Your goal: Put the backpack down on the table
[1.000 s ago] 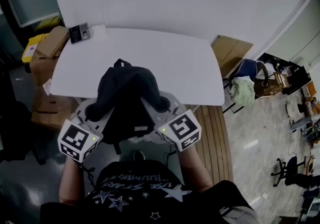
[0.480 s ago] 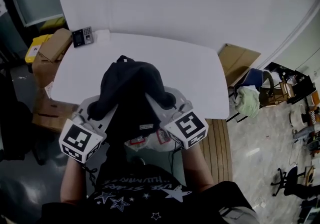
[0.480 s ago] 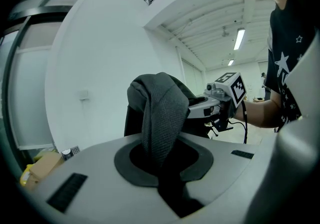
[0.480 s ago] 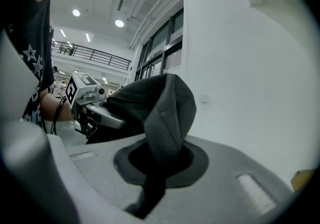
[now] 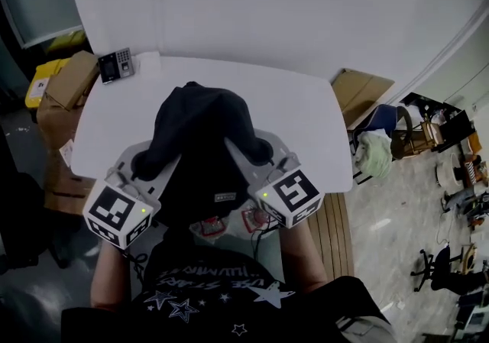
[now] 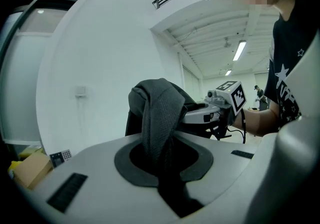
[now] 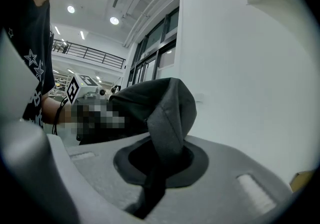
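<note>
The backpack point(image 5: 200, 143) is covering middle & near edge of the table point(image 5: 306, 120). The device point(image 5: 116, 65) by its far-left corner is appearing too small to identify.

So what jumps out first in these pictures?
A black backpack hangs by its straps over the near edge of a white table. The left claw and the right claw, one in each of the person's hands, are each clamped on a strap. A small keypad sits by the table's far left corner.
</note>
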